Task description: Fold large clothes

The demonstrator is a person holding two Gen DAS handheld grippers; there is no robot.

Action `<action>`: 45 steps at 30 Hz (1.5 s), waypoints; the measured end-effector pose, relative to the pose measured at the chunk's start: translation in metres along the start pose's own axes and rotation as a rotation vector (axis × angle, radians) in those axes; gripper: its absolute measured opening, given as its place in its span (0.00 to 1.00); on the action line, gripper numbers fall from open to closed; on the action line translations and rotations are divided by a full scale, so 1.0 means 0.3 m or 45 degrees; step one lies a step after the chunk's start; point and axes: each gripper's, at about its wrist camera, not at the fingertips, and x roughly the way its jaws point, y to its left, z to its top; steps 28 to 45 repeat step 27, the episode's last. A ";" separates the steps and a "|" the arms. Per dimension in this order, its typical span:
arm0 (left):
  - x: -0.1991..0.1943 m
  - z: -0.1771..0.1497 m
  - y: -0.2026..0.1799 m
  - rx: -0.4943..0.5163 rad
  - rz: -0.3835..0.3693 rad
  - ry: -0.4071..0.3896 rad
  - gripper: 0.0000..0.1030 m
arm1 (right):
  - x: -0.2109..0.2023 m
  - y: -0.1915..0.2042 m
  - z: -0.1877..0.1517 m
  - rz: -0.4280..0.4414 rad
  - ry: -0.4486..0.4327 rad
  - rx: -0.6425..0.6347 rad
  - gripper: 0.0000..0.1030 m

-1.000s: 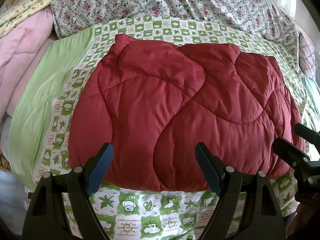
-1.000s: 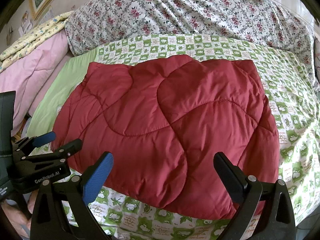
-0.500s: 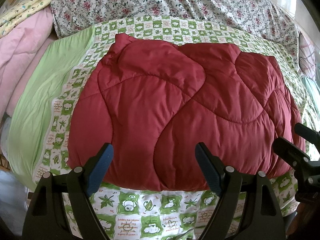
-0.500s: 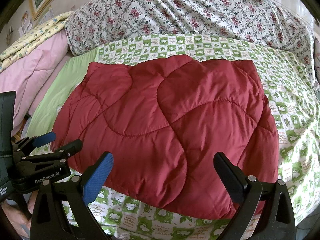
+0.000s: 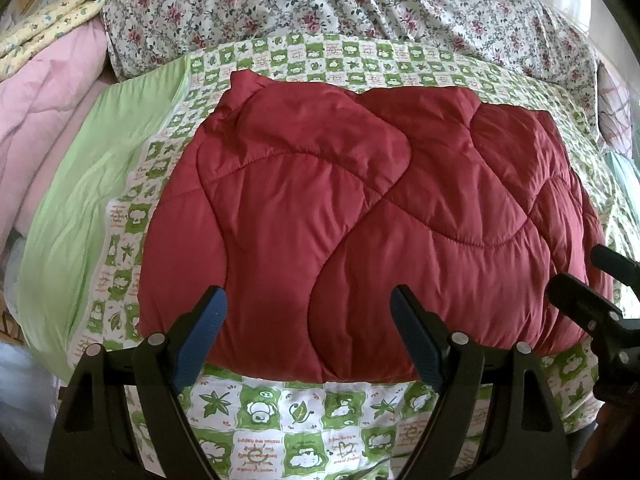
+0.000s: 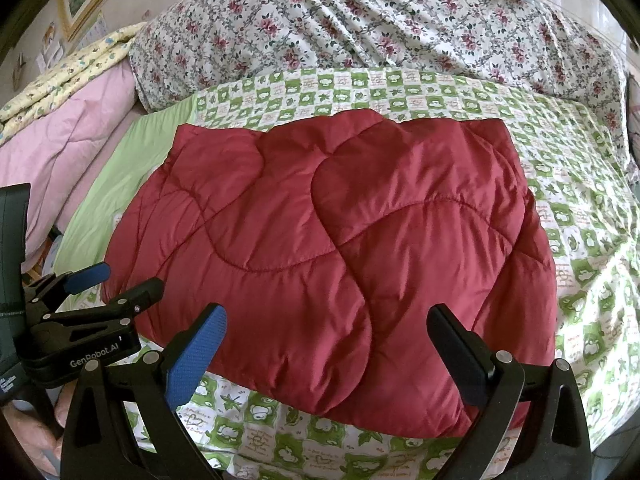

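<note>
Both grippers, left [image 5: 308, 332] and right [image 6: 328, 344], stood wide open and empty, the red quilt [image 5: 360, 216] just ahead of your jaws; you would best have pinched its near corners evenly.

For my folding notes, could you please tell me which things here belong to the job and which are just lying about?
Job: red quilted garment; left gripper and right gripper, both open.

Lying about: green patterned sheet, floral quilt, pink bedding, yellow blanket.
</note>
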 end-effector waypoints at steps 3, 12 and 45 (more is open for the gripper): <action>-0.002 0.000 0.000 -0.001 -0.004 -0.002 0.82 | -0.001 0.000 0.000 0.000 -0.002 -0.002 0.98; -0.006 0.001 -0.001 0.006 -0.003 -0.004 0.82 | -0.007 -0.002 0.001 0.000 -0.004 0.000 0.98; -0.006 0.010 0.023 -0.012 0.017 -0.009 0.82 | -0.015 -0.030 -0.008 -0.029 0.003 0.031 0.98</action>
